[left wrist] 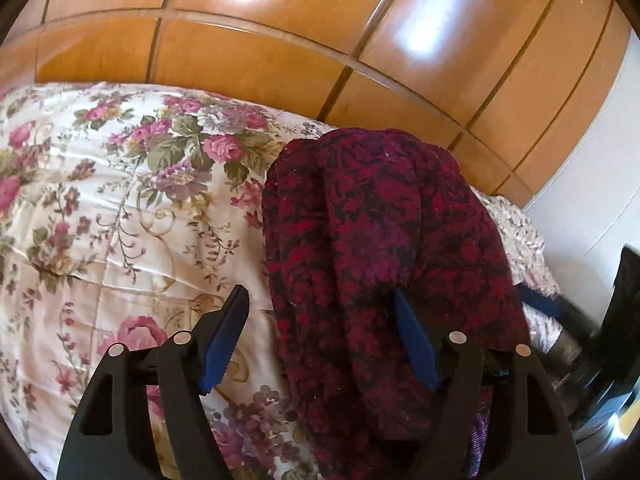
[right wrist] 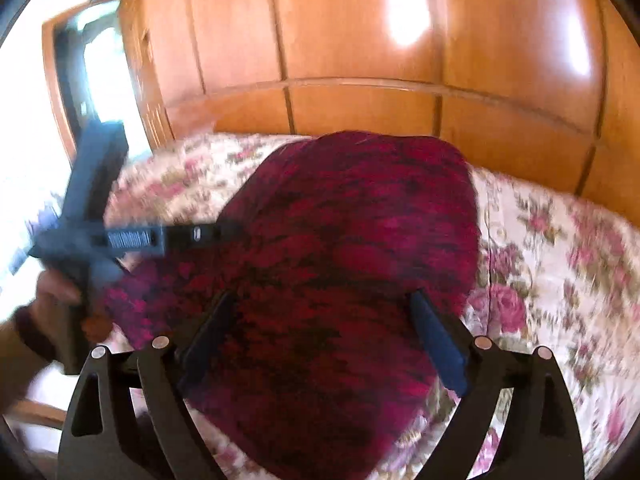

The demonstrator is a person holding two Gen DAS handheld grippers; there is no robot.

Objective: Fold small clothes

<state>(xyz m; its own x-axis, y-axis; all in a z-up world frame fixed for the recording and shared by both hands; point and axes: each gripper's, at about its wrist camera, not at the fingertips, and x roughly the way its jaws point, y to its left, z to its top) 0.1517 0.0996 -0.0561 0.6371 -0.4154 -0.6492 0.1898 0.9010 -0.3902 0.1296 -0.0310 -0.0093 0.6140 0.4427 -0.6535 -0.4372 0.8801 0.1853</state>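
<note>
Background of a bedroom. A wardrobe (left wrist: 280, 52) of glossy orange-brown wood spans the far side in both views; thin dark seams divide its front into tall upper panels and shorter lower ones. Bright patches of reflected light (left wrist: 436, 16) lie on the upper panels. Before it stands a bed covered by a cream quilt (left wrist: 100, 208) printed with pink and purple roses and green leaves, stitched in a square pattern. In the left wrist view a white wall (left wrist: 592, 200) meets the wardrobe at right. In the right wrist view a wood-framed opening (right wrist: 100, 72) at left is overexposed with daylight; its detail cannot be told.
</note>
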